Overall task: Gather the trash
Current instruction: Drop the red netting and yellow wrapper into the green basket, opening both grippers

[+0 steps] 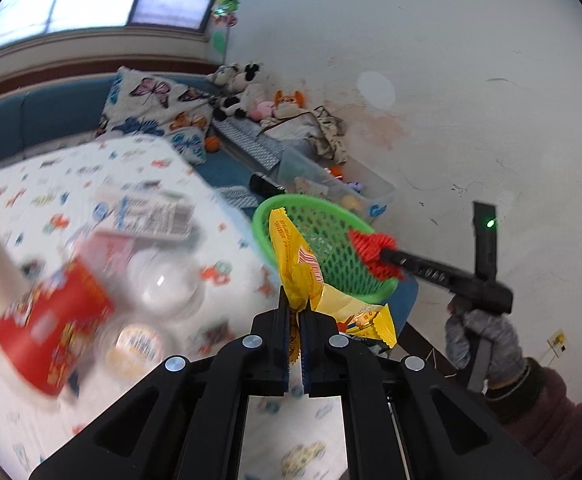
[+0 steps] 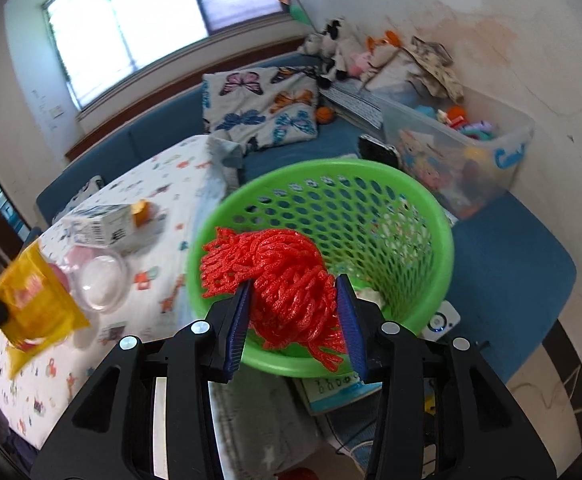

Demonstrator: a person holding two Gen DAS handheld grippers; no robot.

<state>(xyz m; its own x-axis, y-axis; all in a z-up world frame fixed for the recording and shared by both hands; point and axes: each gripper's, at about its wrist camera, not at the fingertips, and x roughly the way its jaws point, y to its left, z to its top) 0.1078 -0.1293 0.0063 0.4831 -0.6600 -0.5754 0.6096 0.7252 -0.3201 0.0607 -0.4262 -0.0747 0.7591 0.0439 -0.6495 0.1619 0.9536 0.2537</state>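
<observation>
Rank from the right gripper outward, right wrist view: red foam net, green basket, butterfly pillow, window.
1. red foam net: between the pads of the right gripper, over the basket.
2. green basket: just ahead, beside the table's edge.
3. butterfly pillow: behind the basket, on the blue sofa.
4. window: farthest, in the wall above the sofa, upper left.

basket (image 2: 431,216) green | foam net (image 2: 283,276) red | wrapper (image 1: 299,264) yellow | cushion (image 2: 259,108) butterfly print
</observation>
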